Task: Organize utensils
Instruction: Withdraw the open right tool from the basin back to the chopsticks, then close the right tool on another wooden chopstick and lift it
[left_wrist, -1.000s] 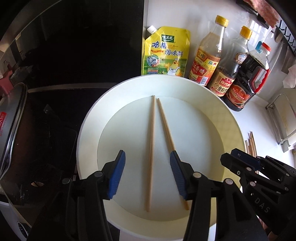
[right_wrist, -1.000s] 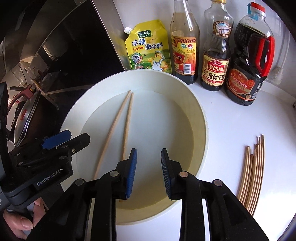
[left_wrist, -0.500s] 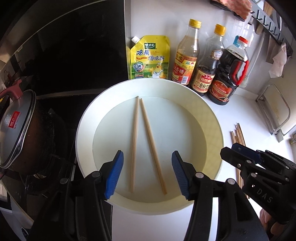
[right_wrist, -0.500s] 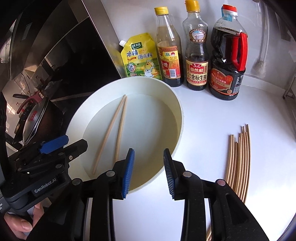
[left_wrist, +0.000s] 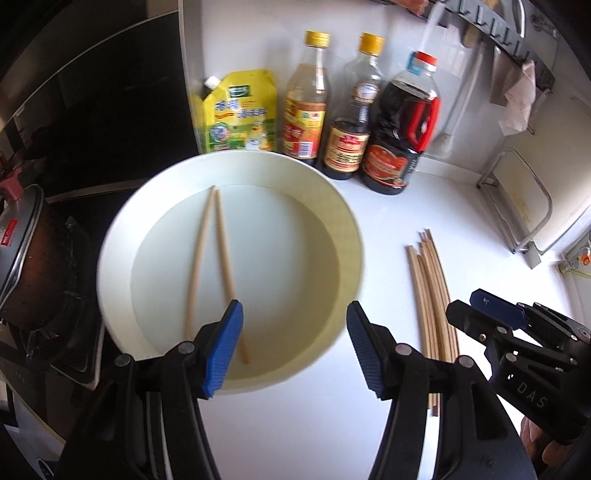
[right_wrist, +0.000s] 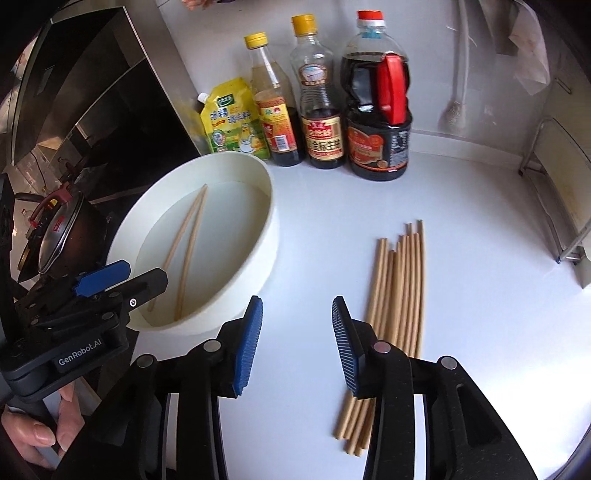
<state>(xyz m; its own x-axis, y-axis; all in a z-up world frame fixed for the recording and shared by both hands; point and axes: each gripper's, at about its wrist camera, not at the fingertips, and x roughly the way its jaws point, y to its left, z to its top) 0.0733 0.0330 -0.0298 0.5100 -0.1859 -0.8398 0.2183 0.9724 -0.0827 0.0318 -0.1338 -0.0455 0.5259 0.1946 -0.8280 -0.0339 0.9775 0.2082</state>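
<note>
A white round basin (left_wrist: 332, 206) sits on the white counter and holds two wooden chopsticks (left_wrist: 201, 258); the basin (right_wrist: 271, 221) and the pair (right_wrist: 188, 243) also show in the right wrist view. A bundle of several wooden chopsticks (right_wrist: 400, 295) lies on the counter to the basin's right, also in the left wrist view (left_wrist: 432, 280). My left gripper (left_wrist: 293, 347) is open and empty above the basin's near rim. My right gripper (right_wrist: 297, 345) is open and empty over bare counter between basin and bundle, its right finger beside the bundle.
A yellow seasoning pouch (right_wrist: 232, 118), two sauce bottles (right_wrist: 275, 118) (right_wrist: 321, 110) and a large dark soy jug (right_wrist: 380, 118) stand along the back wall. A lidded pot (left_wrist: 22, 258) sits on the stove at left. A wire rack (right_wrist: 557, 199) stands at right.
Both grippers have pulled back and shifted right, away from the basin. The right gripper's jaws have opened wider and the chopstick bundle has come into fuller view.
</note>
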